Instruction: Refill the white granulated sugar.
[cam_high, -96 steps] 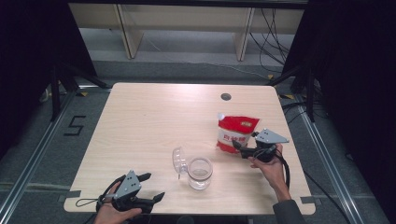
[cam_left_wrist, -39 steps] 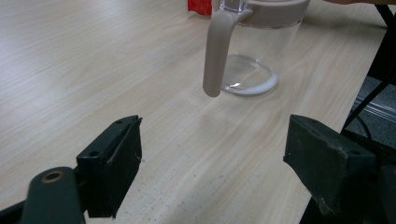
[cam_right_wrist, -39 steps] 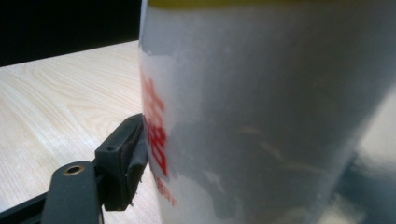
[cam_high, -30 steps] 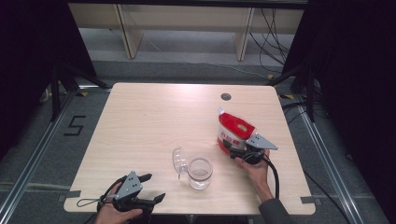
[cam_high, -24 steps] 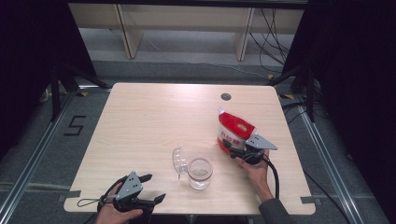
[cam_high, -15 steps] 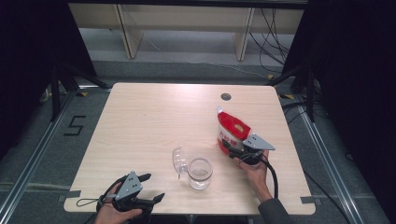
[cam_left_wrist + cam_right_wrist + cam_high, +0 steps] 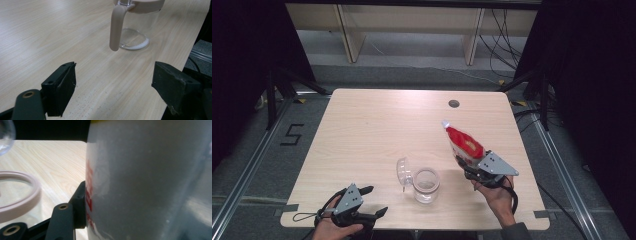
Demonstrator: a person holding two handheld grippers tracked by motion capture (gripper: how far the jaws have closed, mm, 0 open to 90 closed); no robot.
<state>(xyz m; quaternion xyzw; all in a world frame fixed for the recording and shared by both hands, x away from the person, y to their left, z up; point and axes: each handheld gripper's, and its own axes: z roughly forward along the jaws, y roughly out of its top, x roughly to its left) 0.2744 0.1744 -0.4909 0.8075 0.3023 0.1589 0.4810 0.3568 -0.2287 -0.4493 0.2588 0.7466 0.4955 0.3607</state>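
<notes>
A red and white pouch (image 7: 463, 143) hangs above the table's right half, tilted with its top toward the back left. My right gripper (image 7: 477, 170) is shut on its lower end. Up close the pouch's white side (image 7: 150, 182) presses against my jaw. A clear glass jar (image 7: 426, 184) with a pink rim stands near the front middle, its clear lid (image 7: 402, 172) hinged open to the left. The jar (image 7: 136, 25) and its pink handle (image 7: 116, 27) lie just ahead of my left gripper (image 7: 113, 85), which stands open over the front left edge (image 7: 371, 201).
The wooden table (image 7: 377, 130) has a round cable hole (image 7: 454, 104) at the back right. The jar's pink rim (image 7: 22, 195) sits low to the left of the pouch. Dark curtains flank the table.
My right gripper has lifted the pouch off the table and carried it toward the front, tilting it toward the jar. The left gripper has stayed put.
</notes>
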